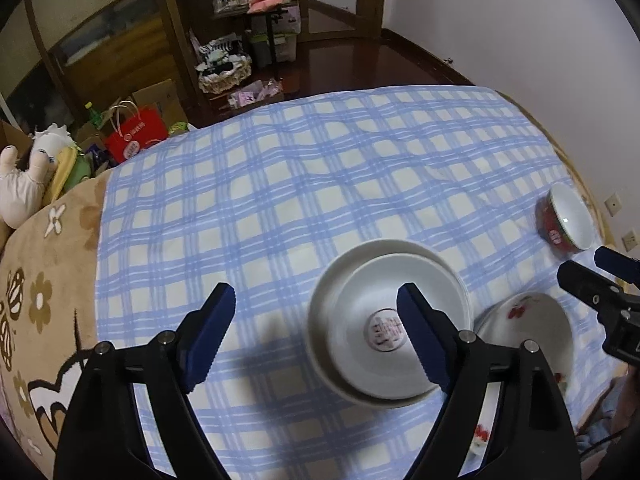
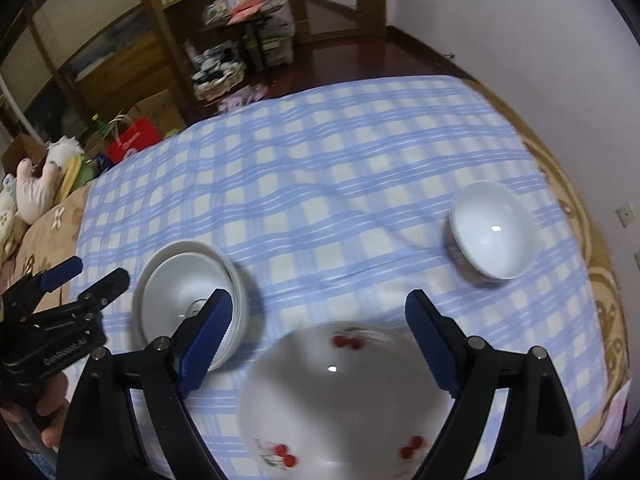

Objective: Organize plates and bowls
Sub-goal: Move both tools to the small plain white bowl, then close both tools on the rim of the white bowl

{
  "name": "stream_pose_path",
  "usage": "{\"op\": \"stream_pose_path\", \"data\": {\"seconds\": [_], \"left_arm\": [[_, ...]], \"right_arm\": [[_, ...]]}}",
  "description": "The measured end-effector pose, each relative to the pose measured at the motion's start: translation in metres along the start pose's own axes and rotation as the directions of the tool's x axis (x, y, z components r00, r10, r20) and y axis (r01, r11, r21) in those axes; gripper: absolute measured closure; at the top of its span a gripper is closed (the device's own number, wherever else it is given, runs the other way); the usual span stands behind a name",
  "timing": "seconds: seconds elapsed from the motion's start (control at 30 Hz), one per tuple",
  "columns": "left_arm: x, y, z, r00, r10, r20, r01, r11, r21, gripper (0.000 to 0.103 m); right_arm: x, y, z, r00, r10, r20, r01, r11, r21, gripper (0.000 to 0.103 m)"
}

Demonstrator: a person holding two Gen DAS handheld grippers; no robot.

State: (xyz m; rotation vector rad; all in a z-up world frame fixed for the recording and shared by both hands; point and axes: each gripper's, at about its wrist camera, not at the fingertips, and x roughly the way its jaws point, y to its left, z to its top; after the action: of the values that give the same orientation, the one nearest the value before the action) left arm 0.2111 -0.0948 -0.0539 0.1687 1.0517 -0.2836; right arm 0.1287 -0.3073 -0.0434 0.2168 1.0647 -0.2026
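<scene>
Bowls sit spread over a blue-and-white checked cloth (image 1: 280, 184) that covers a bed; a tan flowered blanket (image 1: 44, 280) shows at its left edge. The left hand-held gripper (image 1: 316, 332) hangs above the cloth with its blue-padded jaws spread wide and nothing between them. Its right finger (image 1: 420, 344) overlaps the view of the white nested bowls (image 1: 360, 320), a smaller bowl set inside a larger one, with a round red mark on the bottom; whether the finger touches them cannot be told.

Just right of that stack lies the cherry-patterned bowl (image 2: 344, 396), white with red cherries on its inner wall. The right hand-held gripper (image 2: 320, 340) hovers over it, jaws likewise wide apart and gripping nothing; the bowl lies below and between the fingers, clear of the pads. Farther off, toward the right edge of the cloth, stands a red-sided bowl (image 1: 568, 218) with a white inside, well apart from the others.

Beyond the bed are a wooden shelf unit (image 1: 224, 20), a red paper bag (image 1: 134, 132) and a plush toy (image 1: 24, 176) on the floor side.
</scene>
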Motion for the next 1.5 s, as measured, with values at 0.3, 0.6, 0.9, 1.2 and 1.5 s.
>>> {"op": "stream_pose_path", "data": {"seconds": [0.3, 0.6, 0.9, 1.2, 1.5], "left_arm": [[-0.035, -0.039, 0.034, 0.993, -0.046, 0.106, 0.046, 0.999, -0.001, 0.014], [-0.035, -0.100, 0.062, 0.985, -0.112, 0.133, 0.100, 0.990, 0.096, 0.013], [-0.022, -0.181, 0.077, 0.977, -0.179, 0.118, 0.145, 0.957, 0.252, 0.013], [0.006, -0.234, 0.088, 0.974, -0.213, 0.080, 0.179, 0.934, 0.308, 0.013], [0.050, -0.273, 0.086, 0.979, -0.204, 0.001, 0.192, 0.927, 0.321, 0.013]], "right_arm": [[-0.029, -0.058, 0.012, 0.990, -0.112, 0.081, 0.110, 0.993, 0.031, 0.011], [-0.053, -0.123, 0.023, 0.970, -0.172, 0.173, 0.151, 0.980, 0.131, 0.011], [-0.041, -0.172, 0.020, 0.954, -0.230, 0.191, 0.184, 0.955, 0.234, 0.011], [-0.016, -0.214, 0.016, 0.960, -0.248, 0.129, 0.196, 0.926, 0.322, 0.011], [0.019, -0.238, 0.018, 0.981, -0.181, 0.072, 0.137, 0.904, 0.406, 0.016]]}}
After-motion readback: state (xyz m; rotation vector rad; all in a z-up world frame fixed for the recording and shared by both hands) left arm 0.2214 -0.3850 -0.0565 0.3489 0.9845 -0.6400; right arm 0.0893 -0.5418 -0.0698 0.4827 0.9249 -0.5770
